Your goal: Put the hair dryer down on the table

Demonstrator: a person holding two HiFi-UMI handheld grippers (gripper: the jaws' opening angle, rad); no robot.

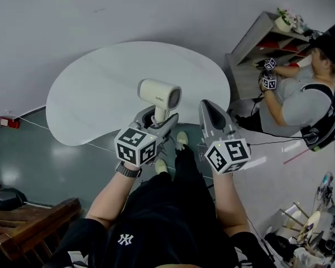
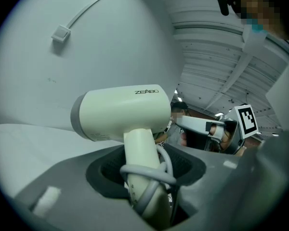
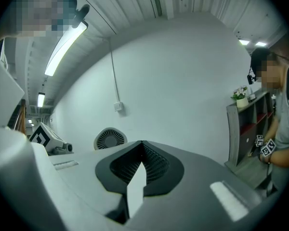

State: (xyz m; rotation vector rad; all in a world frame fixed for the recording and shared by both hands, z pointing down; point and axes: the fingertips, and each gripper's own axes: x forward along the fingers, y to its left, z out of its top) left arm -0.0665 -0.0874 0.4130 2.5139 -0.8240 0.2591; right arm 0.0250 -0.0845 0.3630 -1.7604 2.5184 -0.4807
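Around: another person (image 1: pixel 304 96) stood at 3 o'clock by a grey shelf unit (image 1: pixel 257 43) and held marker-cube grippers of their own. A wooden chair (image 1: pixel 28 225) sat at 8 o'clock and a small red item (image 1: pixel 8 121) lay on the floor at 9 o'clock. Clutter lay on the floor at 4 o'clock, too small to name. Nothing stood on the surface (image 1: pixel 95 88), which was pale, smooth and kidney-shaped, on a dark glossy floor (image 1: pixel 72 166).

The hair dryer (image 1: pixel 159 96) was held in the air over the near edge of the surface, at 6 o'clock of it in the head view, not resting on it. It had a cream matte plastic body (image 2: pixel 125 112) with a short fat barrel and a grey ring at one end. A grey cord (image 2: pixel 151 172) was looped round the handle.

The barrel's long axis ran level, roughly 9 to 3 o'clock in the head view. Its dark grilled end (image 3: pixel 111 138) pointed to 3 o'clock, toward the right hand-held gripper (image 1: pixel 207 108). The handle pointed down into the jaws.

The left hand-held gripper (image 1: pixel 156 119) was clamped on the handle (the cord was caught in there too), jaws part-way apart around it (image 2: pixel 147 177). The right hand-held gripper (image 3: pixel 142 146) had its jaws pressed together with nothing between them. It sat just beside the dryer at 3 o'clock, apart from it.
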